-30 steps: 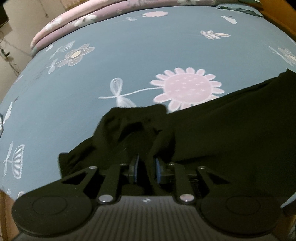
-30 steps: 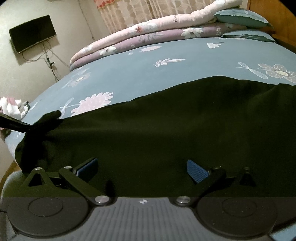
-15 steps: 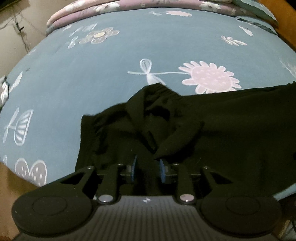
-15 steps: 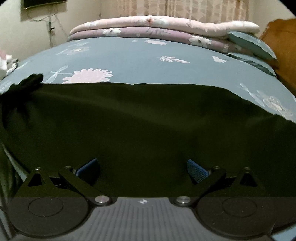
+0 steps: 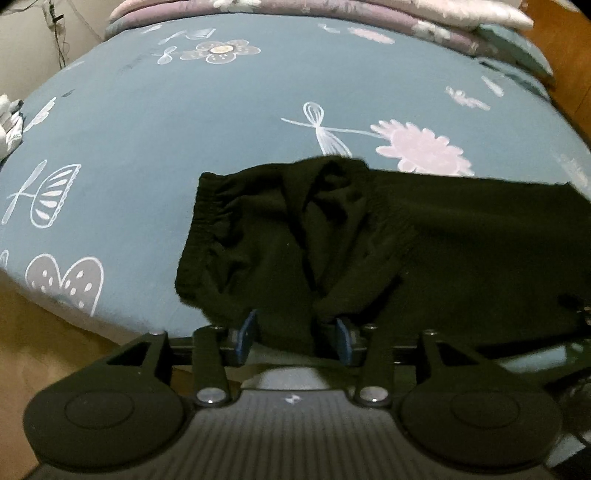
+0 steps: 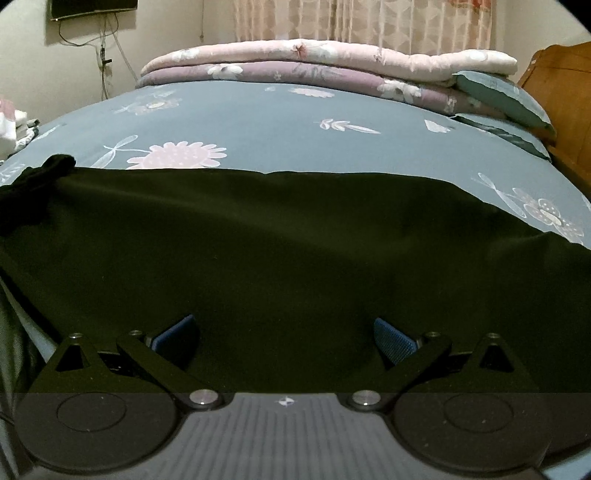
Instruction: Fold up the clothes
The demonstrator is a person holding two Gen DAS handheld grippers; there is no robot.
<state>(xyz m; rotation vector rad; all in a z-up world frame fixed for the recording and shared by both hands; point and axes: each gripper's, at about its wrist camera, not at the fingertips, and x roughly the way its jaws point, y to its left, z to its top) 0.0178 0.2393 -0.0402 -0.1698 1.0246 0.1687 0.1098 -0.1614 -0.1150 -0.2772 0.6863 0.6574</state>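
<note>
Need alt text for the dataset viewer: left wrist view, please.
The left claw stands with its blue pads slightly apart around a bunched fold of black trousers, whose elastic waistband end lies crumpled on a blue floral bedsheet. Folded quilts sit at the far edge of the bed.

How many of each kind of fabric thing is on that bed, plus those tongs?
Black garment: 1
Folded quilts, pink above purple: 2
Teal pillows: 2
Tongs, left tongs and right tongs: 2
Total: 7
</note>
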